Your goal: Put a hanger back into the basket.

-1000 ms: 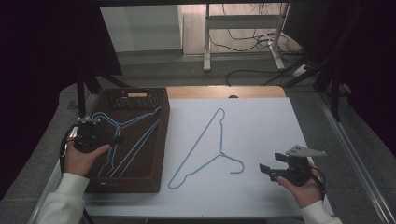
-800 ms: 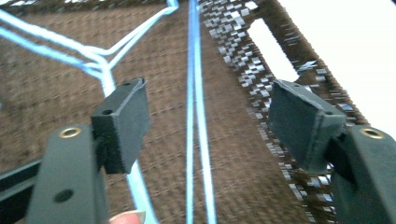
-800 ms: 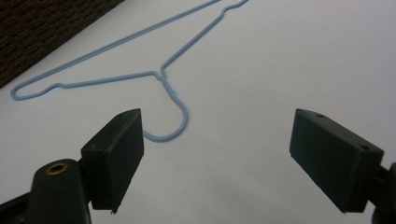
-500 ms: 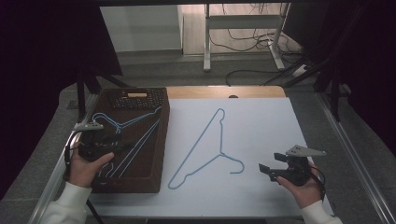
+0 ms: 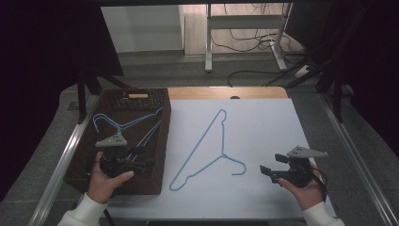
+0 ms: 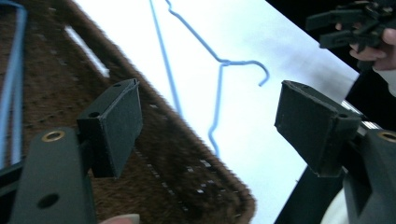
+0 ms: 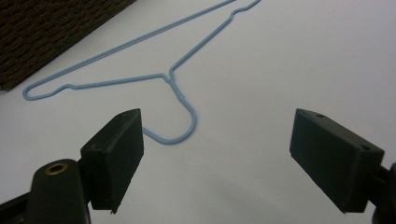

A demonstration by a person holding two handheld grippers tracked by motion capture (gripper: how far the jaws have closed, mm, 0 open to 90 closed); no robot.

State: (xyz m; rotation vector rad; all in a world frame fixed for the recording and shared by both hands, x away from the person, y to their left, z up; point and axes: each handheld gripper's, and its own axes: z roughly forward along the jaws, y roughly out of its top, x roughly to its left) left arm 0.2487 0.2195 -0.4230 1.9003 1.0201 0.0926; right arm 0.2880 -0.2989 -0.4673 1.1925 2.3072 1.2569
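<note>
Left gripper [image 5: 141,165] is hovering over the near end of the brown woven tray [image 5: 75,165] in the high view, jaws wide with nothing between them; they have just been opening. Right gripper [image 5: 266,172] is sitting at 5 o'clock on the white sheet [image 5: 263,122], jaws wide, empty, pointing at the blue wire hanger [image 5: 207,151]. That hanger is lying flat mid-sheet, hook toward 4 o'clock, long bar running toward 12. Tray at 9 o'clock is holding more blue hangers [image 5: 123,123] in its far half.

Left gripper view: pads [image 6: 116,126] standing far apart over the tray's edge [image 6: 187,163]; hanger's hook [image 6: 247,67] is lying on the sheet beyond, clear of the tray. Right gripper [image 6: 327,28] and its hand are showing at 1 o'clock. One blue wire [image 6: 16,70] is running along the tray at 10 o'clock.

Right gripper view: pads [image 7: 116,149] wide apart, hanger's hook [image 7: 180,123] just ahead of the left pad, not touching. Close-up is showing the twisted neck, which the high view is too coarse for. Tray corner [image 7: 46,32] at 10 o'clock.
</note>
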